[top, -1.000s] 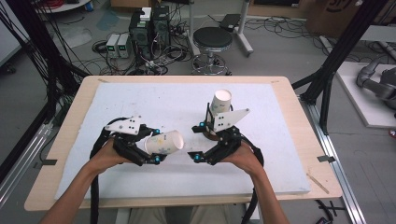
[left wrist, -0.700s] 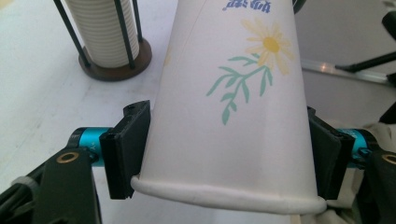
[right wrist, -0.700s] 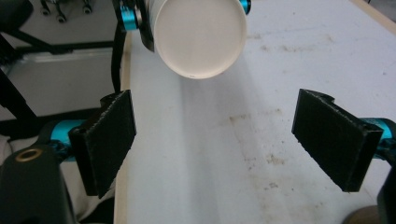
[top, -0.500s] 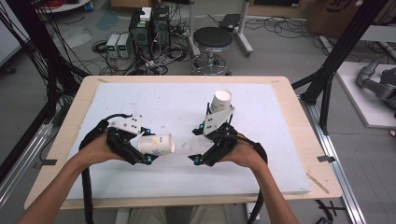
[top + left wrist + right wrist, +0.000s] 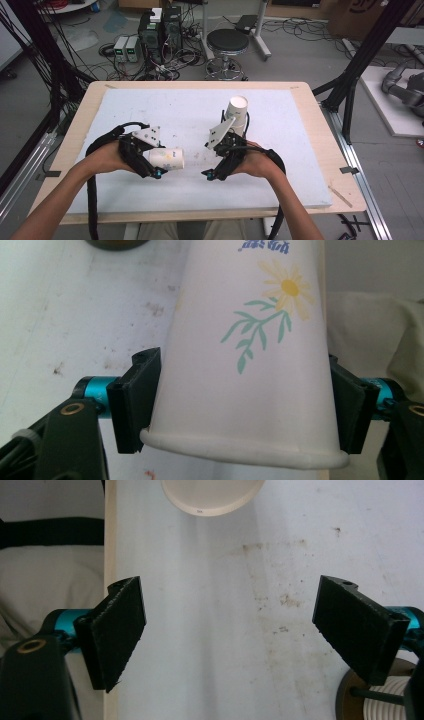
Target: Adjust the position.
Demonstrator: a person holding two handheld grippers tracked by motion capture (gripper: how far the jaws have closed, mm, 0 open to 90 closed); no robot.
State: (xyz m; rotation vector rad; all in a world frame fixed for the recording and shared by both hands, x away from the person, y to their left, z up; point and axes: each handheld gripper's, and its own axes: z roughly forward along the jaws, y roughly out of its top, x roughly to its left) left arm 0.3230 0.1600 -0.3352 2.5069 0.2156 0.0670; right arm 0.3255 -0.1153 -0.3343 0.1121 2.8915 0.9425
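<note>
Sideways, the paper cup (image 5: 167,159) points its mouth right.

L gripper (image 5: 240,405) clamps paper cup (image 5: 245,365) near its rim, both pads touching; yellow flower w/ green stems on cup. White stained counter (image 5: 75,310) behind.

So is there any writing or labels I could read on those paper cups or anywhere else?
Cup clamped in the left gripper: blue print above its daisy, cut off by the frame, unreadable.
Upright cup by the right gripper: no print visible.
Cardboard box at the back: dark marking, too blurred to read.
</note>
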